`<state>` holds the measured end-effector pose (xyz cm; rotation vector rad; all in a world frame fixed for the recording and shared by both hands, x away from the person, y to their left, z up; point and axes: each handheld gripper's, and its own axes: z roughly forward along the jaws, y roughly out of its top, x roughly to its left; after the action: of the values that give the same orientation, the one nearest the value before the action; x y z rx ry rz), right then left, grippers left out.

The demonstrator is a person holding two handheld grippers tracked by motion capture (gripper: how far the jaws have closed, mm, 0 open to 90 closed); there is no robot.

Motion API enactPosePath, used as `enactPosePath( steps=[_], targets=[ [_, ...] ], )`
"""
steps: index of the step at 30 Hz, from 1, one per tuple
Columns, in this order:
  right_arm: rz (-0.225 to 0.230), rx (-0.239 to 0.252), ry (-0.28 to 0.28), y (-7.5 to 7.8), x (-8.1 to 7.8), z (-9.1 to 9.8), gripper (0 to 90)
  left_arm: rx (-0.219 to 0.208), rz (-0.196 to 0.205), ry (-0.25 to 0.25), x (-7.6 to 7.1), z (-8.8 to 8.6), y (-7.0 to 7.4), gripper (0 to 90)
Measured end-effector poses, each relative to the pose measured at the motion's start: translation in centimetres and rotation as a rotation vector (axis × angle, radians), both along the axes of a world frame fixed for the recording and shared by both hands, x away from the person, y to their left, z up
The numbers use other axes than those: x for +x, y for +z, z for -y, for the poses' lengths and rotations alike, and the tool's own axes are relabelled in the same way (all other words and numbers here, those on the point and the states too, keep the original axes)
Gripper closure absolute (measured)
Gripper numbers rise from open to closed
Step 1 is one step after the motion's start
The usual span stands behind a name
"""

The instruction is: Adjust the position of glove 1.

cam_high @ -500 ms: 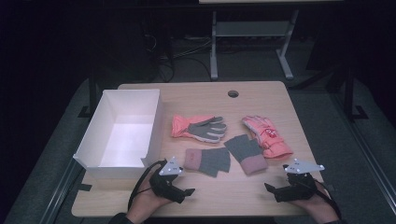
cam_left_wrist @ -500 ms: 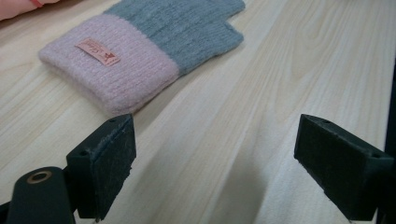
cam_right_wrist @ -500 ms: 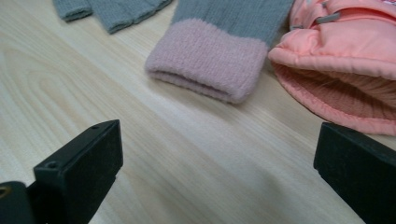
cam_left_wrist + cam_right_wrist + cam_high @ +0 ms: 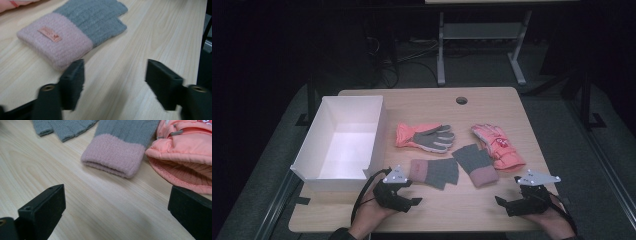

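Lying flat: fuzzy knit mitten (image 4: 72, 32), pink ribbed cuff.

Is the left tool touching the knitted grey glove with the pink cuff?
Apart: left gripper view shows bare table between the open left tool and the glove.

A dim lab or test room: a light wooden desk (image 4: 492, 107) with a round cable hole (image 4: 461, 100) stands on grey carpet (image 4: 592, 165). Behind the desk, loose cables (image 4: 384, 62) trail across the floor beside the metal legs of a second table (image 4: 477, 35). On the desk, left of the hole, sits a plain white box (image 4: 374, 142); the surroundings lie in darkness.
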<state>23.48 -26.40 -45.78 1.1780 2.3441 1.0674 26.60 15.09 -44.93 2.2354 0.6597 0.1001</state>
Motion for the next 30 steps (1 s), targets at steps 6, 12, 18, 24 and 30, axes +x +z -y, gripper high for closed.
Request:
enactPosePath(
  steps=[6,12,18,24,30],
  targets=[
    [0.013,0.001,0.010,0.2,-0.2,-0.4,1.1,-0.018,0.003,-0.003,0.2,0.8,0.9,66.2],
    [-0.001,0.012,0.013,0.2,0.0,-0.5,1.1,-0.046,-0.021,0.006,0.9,1.3,1.6,89.1],
    [-0.009,0.007,0.018,0.2,-0.1,-0.4,1.1,-0.026,-0.013,0.020,1.9,2.4,1.7,89.7],
    [-0.018,0.013,0.029,0.1,0.1,-0.4,1.1,-0.006,0.002,0.032,3.2,3.4,1.7,89.6],
    [-0.032,0.014,0.033,0.0,0.1,-0.4,1.1,0.035,0.017,0.045,4.7,3.9,1.6,89.7]
  ],
)
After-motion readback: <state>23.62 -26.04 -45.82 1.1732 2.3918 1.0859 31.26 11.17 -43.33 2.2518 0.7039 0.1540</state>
